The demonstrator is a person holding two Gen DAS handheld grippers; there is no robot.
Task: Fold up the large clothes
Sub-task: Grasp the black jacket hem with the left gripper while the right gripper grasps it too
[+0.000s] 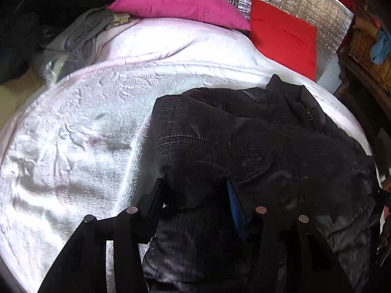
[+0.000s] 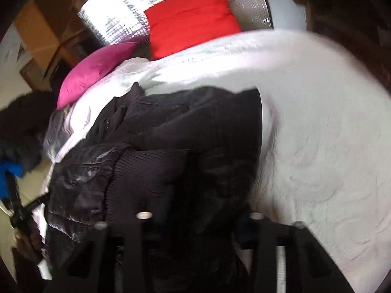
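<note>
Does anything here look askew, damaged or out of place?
Nothing damaged or spilled. The black jacket lies bunched on the white bedspread, collar crumpled toward the red pillow. Both grippers have jacket fabric between their fingers.

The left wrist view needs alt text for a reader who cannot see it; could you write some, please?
The left gripper pinches the near edge of a black puffer jacket lying on a white bedspread. Behind it lie a magenta pillow and a red pillow.
</note>
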